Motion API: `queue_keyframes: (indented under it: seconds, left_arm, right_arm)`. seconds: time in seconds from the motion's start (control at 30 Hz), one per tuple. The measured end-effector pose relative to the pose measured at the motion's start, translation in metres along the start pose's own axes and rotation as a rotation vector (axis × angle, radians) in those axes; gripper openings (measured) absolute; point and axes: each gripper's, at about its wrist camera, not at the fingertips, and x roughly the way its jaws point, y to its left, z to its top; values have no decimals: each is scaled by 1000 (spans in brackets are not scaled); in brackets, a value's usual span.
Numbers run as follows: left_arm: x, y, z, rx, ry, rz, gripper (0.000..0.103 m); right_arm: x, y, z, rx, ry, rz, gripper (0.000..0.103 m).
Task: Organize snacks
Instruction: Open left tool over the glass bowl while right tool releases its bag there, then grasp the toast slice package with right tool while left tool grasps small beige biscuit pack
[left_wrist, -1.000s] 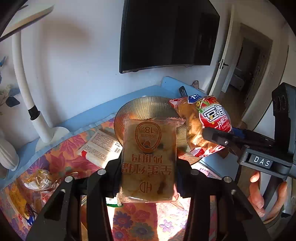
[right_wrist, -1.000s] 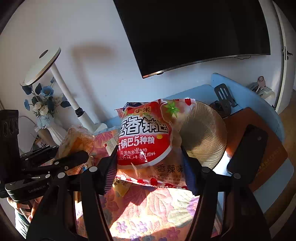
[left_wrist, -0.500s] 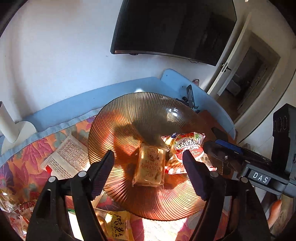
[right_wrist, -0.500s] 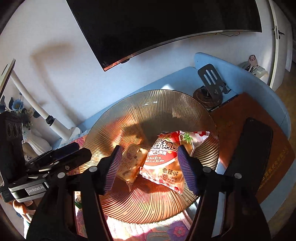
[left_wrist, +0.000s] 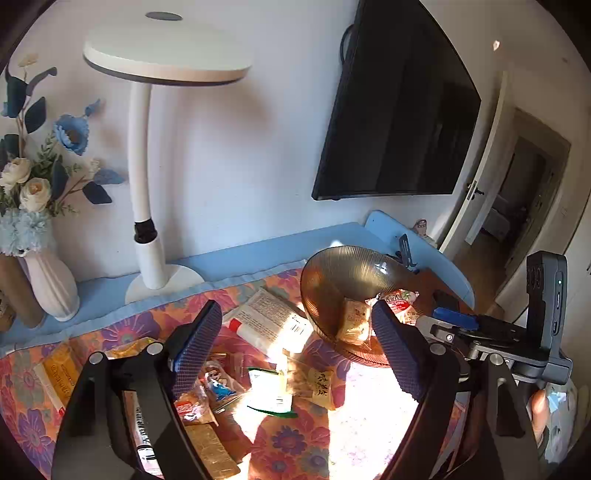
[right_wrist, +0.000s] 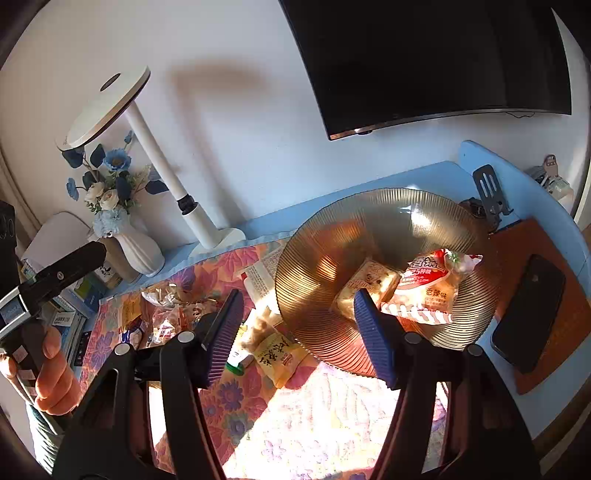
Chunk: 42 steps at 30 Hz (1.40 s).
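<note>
Left wrist view: the left gripper (left_wrist: 295, 347) stands wide open with nothing between its blue ribbed pads (left_wrist: 195, 347). The ribbed amber glass plate (left_wrist: 332, 273) lies ahead and to the right on the floral orange tablecloth (left_wrist: 291, 446), and its near rim sits just behind the right pad. In the plate lie the pale yellow cake packet (left_wrist: 354, 321) and, touching it on the right, the red-and-white crisp packet (left_wrist: 399, 301). Loose small snack packets (left_wrist: 321, 384) lie scattered on the cloth below and between the fingers, well clear of them.

Right wrist view: the right gripper (right_wrist: 295, 332) is also spread open and empty. The same plate (right_wrist: 388, 221) sits ahead, with the cake packet (right_wrist: 369, 288) just beyond the right pad and the crisp packet (right_wrist: 428, 288) beside it. A bare hand (right_wrist: 51, 373) grips the left tool's handle at the left edge, held level above the cloth.

Change from 1.0 s ago: each gripper was then clamped on one of these packets; both packets now rest in the plate, and both tools have pulled back from it since 0.5 s ago.
</note>
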Motion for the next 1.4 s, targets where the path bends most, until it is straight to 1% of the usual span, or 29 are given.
queue_keyframes:
  seconds: [0.1,0.23,0.33,0.4,0.43,0.47,0.53,0.6,0.7,0.8,1.03,1.07,1.1,1.13,1.2,1.33,1.37,1.4]
  left_arm:
    - [-48,30,-22,-26,-37,108,84]
    - [-103,80,-61,-105,-44,272,84]
    - [-142,120,-84,-174,-42,376,84]
    - [-159,142,-101,-211,-23,435,87]
    - [-164,153,-112,-235,-4,464,89]
    - [-165,164,-124,-262,20,485,89]
    - [-161,185,-151,-331,75,503,89]
    - [-150,202,-175,-404,136,484,89]
    - [-127,212,-202,-448,200,474,88]
    - [-109,214,-216,-453,232,446,87]
    - [-77,214,-240,-485,309,385,87]
    - [-77,211,-241,-470,300,393,88]
    - [-77,207,-242,-449,290,385,88]
    - [-76,203,-242,-442,288,349,88]
    - [-76,194,-243,-446,279,249,88]
    - [-77,165,-245,-385,291,18,89]
    - [-80,157,-245,-353,296,2,89]
    - [-84,150,-244,-312,292,29,89]
  right_arm:
    - [-1,34,-10,-70,16,40,64]
    - [11,77,-19,-152,63,86,64]
    - [14,104,-19,-176,91,166,64]
    - [18,120,-23,-191,111,200,65]
    - [23,127,-28,-196,124,206,66]
    - [30,132,-34,-201,142,209,66]
    - [46,139,-49,-195,198,222,66]
    - [68,142,-65,-155,279,258,66]
    - [91,142,-83,-107,357,276,66]
    - [105,141,-96,-74,407,288,66]
    - [138,144,-108,3,483,306,66]
    - [144,145,-110,13,493,300,66]
    - [150,145,-111,20,501,295,69]
    - [156,146,-112,28,509,291,72]
    - [165,147,-115,48,523,287,76]
    - [174,154,-117,57,534,295,78]
    - [175,156,-117,54,530,295,80]
    - [175,156,-116,55,528,294,80]
